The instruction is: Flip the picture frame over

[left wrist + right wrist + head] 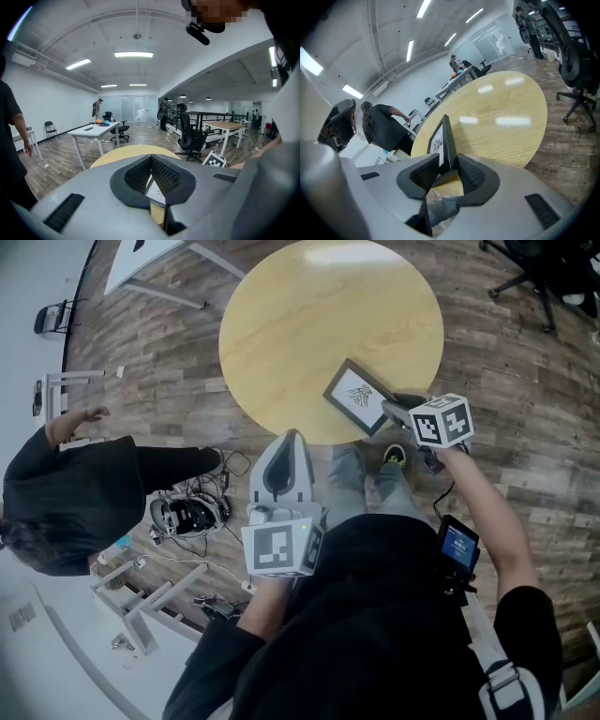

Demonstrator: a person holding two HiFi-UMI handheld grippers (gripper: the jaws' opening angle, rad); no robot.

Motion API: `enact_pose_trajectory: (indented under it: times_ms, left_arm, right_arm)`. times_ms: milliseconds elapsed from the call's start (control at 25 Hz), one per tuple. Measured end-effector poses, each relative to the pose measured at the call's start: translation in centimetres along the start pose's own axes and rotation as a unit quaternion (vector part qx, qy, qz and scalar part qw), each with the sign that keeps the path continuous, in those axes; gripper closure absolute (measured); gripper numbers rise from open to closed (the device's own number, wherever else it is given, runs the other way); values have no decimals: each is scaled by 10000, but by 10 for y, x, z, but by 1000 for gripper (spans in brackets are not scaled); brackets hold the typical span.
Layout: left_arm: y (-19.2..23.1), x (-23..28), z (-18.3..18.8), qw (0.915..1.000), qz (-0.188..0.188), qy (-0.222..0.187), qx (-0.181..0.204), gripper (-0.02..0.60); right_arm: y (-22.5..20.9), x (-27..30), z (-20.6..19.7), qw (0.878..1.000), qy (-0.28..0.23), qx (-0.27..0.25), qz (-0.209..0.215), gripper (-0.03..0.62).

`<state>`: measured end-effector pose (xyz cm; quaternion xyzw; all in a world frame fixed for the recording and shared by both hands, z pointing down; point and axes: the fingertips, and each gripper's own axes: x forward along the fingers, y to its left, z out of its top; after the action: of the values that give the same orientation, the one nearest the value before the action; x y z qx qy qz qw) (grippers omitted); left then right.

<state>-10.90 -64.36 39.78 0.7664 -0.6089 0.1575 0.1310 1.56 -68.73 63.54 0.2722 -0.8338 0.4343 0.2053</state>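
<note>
A black picture frame (pixel 357 395) lies at the near edge of the round yellow table (pixel 309 315), its white sheet with a dark drawing facing up. My right gripper (pixel 394 410) is at the frame's right corner. In the right gripper view the frame (pixel 440 140) shows edge-on between the jaws of that gripper (pixel 449 161). The pads stand close on both sides without pressing it. My left gripper (pixel 292 437) hovers in front of the table edge, shut and holding nothing. Past its closed tips (pixel 151 158) a strip of the frame (pixel 157 192) shows.
A person in black (pixel 66 493) stands left of the table. Cables and a device (pixel 187 512) lie on the wooden floor nearby. A black office chair (pixel 534 268) stands at the far right, and a white desk (pixel 150 254) stands at the far left.
</note>
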Motion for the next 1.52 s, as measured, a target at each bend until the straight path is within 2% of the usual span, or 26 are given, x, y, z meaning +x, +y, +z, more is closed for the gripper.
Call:
enact_pose_trajectory:
  times_ms: [360,560,640,760,960,1000,1080,1200,1280,1520]
  left_arm:
    - [-11,7,-2,9999,-103,-40,89,560]
    - [-14,10,-4,9998,-162,-68,52,560]
    - [-12,10,-4,9999,-133,-77,21,560]
    - [-12,11,-6,9999,-120,-100,-10,560]
    - [-10,10,-4,9998,-99,-179,-40,560]
    - [-9,8,-3,9997,-111,-227,-42,560]
    - [-2,3,1,9994,-149,-324,-35,560]
    - [9,-4,10,9990,-145,-424,-35,560]
    - [10,-4,23,9981,-167,-586,-35,560]
    - [1,-9,73,9921,-356,-1200,-22,560]
  right_arm:
    - [-8,4,7,9984,-7,-536,-206,456]
    - [-19,7,6,9934,137,-919,-678,445]
    - [-27,8,6,9823,271,-1483,-1109,458]
    - [-27,11,5,9547,472,-2542,-1474,488]
    - [-24,13,8,9287,608,-3232,-1715,491]
    - [-20,11,12,9222,567,-3386,-1781,509]
    - [-2,7,26,9144,389,-3602,-1806,517]
    - [42,-5,58,9147,-43,-3721,-1577,519]
    - [74,-26,90,9104,-460,-3859,-1417,519]
    - [168,-132,182,8801,-2140,-4051,-1250,557]
